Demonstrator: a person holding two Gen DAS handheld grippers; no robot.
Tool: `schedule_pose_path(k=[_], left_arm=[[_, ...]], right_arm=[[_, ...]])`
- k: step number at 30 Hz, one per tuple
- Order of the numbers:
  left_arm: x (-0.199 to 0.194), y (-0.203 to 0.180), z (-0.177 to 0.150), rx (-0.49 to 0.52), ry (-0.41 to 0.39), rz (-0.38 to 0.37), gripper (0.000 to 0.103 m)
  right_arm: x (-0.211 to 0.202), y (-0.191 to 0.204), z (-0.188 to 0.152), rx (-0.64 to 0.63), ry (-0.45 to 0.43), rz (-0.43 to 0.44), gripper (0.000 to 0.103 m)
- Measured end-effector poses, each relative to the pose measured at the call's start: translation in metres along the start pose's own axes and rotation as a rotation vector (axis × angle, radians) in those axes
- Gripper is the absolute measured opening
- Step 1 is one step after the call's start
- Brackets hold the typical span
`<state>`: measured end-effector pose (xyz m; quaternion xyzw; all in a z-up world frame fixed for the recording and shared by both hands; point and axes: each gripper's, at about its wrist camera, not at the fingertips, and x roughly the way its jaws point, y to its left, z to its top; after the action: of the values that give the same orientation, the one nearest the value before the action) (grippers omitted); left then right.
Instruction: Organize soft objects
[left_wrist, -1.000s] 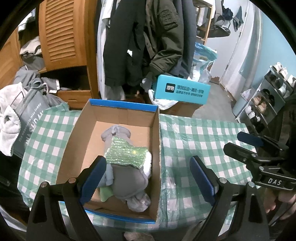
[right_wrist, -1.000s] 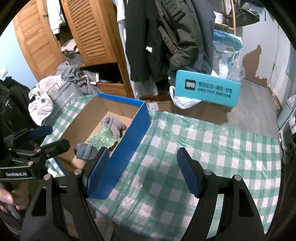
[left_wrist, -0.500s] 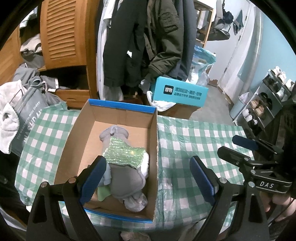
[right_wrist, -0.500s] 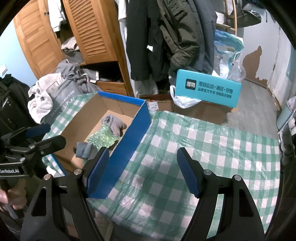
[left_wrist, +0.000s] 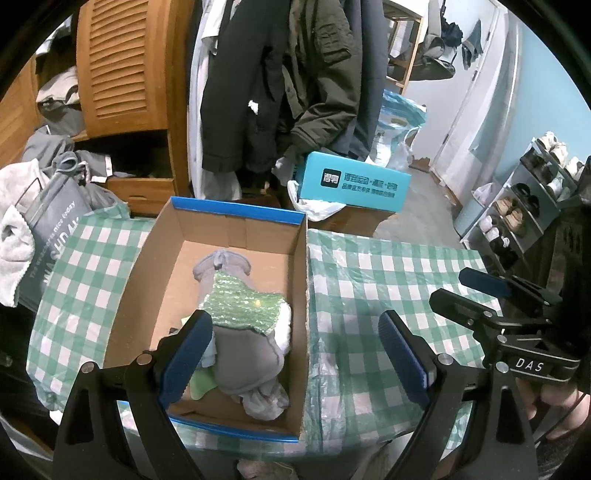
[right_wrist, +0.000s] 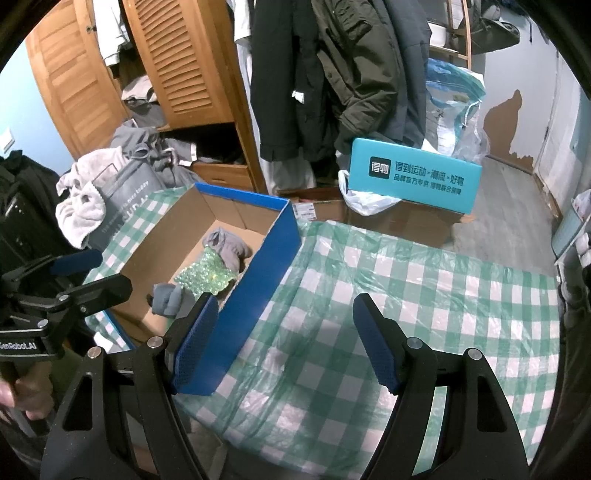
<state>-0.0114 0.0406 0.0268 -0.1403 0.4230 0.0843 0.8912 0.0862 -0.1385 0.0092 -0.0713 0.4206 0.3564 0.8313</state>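
The left claw (left_wrist: 295, 354) is pulling back and up a little from the cardboard box (left_wrist: 229, 236); compared with a second ago the box is sitting a bit farther off and lower in the left claw's view, and the soft things inside are not moving at all; the right claw's view is looking almost the same as a second ago. I think this is meaning the soft things are already put away, and the sorting is nearly done or done.

The left claw is standing wide open and holding nothing; its blue pads (left_wrist: 186, 360) are touching nothing that I can see. Just in front of it and below, inside the box, the grey soft clothes (left_wrist: 243, 365) are lying in a heap, with the shiny green cloth (left_wrist: 245, 308) lying on top of them; a bit of light green cloth (left_wrist: 201, 384) is peeking out beside the left pad.

The right claw (right_wrist: 284, 343) is also standing wide open and holding nothing; it is hanging over the green checked tablecloth (right_wrist: 424, 288), which is bare in front of it. The box is sitting just to the left of this claw, with its blue side close to the left pad; I cannot tell if they are touching.
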Motion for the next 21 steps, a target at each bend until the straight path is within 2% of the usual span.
schedule_pose_path(k=[21], left_arm=[[0.0012,-0.0061,-0.0030,-0.003,0.005,-0.020,0.093]], right_arm=[[-0.0001,-0.0003,0.0021,-0.002,0.006,-0.002,0.075]])
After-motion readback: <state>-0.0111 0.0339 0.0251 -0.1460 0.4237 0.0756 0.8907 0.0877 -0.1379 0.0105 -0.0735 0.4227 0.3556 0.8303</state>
